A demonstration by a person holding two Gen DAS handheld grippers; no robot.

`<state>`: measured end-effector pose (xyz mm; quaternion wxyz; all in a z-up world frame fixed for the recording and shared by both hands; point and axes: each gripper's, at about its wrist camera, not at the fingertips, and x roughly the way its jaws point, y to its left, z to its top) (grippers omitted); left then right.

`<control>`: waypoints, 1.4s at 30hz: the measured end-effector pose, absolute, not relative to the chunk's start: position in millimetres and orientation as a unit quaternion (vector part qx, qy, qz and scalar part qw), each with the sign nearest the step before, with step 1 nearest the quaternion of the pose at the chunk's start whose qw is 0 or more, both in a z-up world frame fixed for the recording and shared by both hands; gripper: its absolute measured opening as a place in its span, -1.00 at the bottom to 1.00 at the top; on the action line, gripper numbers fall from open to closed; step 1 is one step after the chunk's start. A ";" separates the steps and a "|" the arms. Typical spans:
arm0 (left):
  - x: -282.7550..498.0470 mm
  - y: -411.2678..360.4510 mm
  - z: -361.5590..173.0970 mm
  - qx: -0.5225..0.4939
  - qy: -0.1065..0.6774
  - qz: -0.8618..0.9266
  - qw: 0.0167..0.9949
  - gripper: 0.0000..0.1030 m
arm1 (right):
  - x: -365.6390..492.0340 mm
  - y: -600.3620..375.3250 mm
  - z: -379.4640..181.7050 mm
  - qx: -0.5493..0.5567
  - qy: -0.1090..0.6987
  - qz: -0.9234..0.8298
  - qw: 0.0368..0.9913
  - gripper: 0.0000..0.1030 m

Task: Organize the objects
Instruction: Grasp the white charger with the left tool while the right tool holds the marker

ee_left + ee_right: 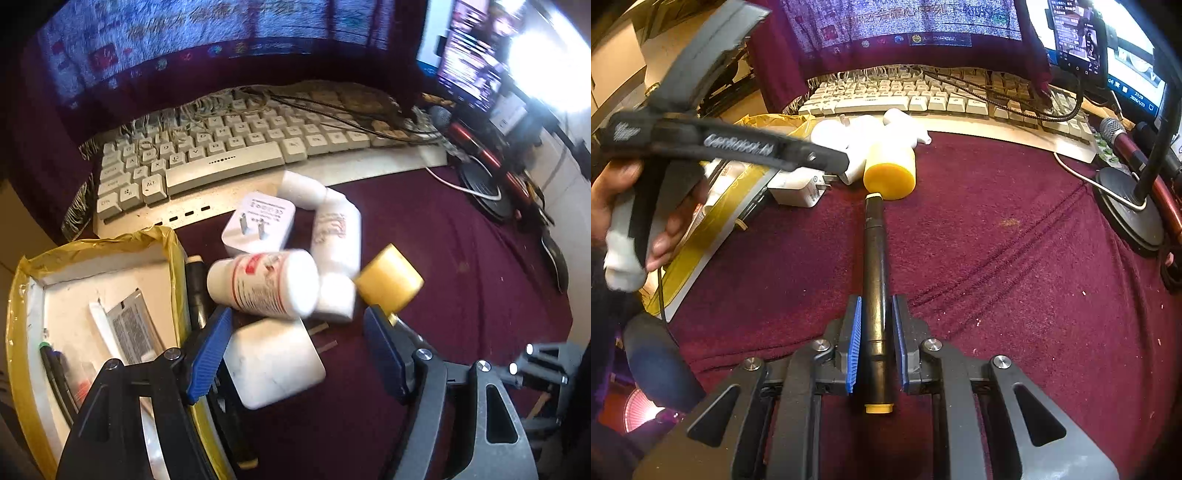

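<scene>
This is a home computer desk. Beyond the tongs a beige keyboard [236, 155] lies across the back of the worktop [997, 258], which is draped in a maroon cloth. Behind the keyboard stands a monitor [905, 18] half hung with a fringed cloth, and to the right of the right tongs a second screen [1137, 74] glows beside a phone on a stand [1078, 37], a microphone [1115, 133] and trailing cables [1015, 99]
</scene>
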<state>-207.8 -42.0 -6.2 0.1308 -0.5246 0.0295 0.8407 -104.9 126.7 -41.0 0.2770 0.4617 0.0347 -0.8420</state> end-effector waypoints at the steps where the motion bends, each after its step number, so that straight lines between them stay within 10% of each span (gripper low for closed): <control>1: -211.9 -43.4 -9.5 -0.531 0.024 0.837 0.132 0.36 | -104.9 126.9 -41.0 0.462 0.035 -0.842 0.275 -0.72; 25: -151.0 -23.5 -23.1 -0.525 0.031 0.847 0.079 0.36 | -109.9 129.7 -38.8 0.451 0.005 -0.858 0.245 -0.52; 32: -134.4 -42.7 -17.1 -0.499 -0.022 0.864 0.063 -0.20 | -105.4 120.0 -40.1 0.434 0.044 -0.870 0.230 -0.51; 42: -134.9 -39.9 -17.6 -0.500 -0.023 0.864 0.048 -0.16 | -103.5 117.0 -39.4 0.429 0.029 -0.879 0.205 -0.51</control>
